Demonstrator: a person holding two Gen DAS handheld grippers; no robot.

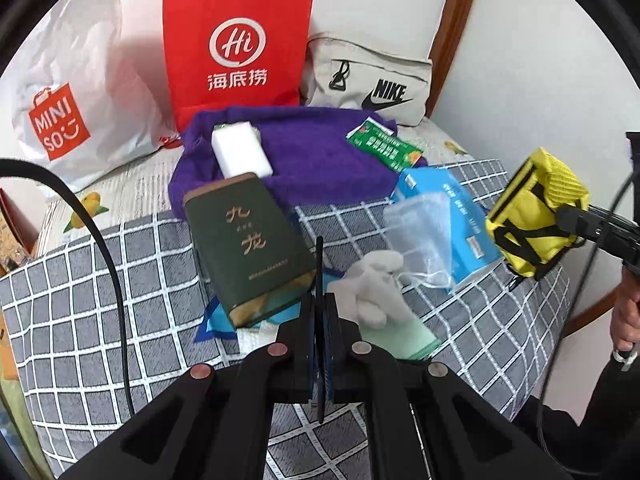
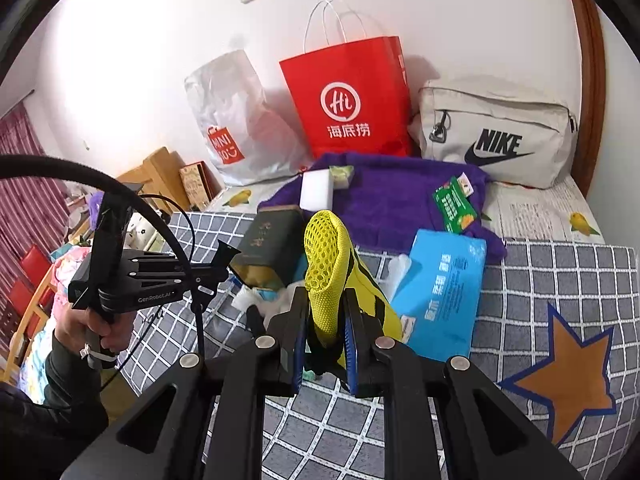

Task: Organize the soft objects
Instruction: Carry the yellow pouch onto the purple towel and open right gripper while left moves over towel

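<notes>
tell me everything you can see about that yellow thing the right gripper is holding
The yellow pouch is soft fabric with a yellow mesh panel and black webbing straps. It is pinched between the right gripper's blue pads and held up above the grey checked blanket, tilted, mesh end uppermost. Only the gripper appears to touch it.

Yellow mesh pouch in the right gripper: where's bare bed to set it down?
Bare checked blanket lies right of the blue tissue pack, up to the star patch, and in front of both grippers. It is crowded around the green box, white glove and purple towel. The right gripper holds the yellow mesh pouch.
</notes>
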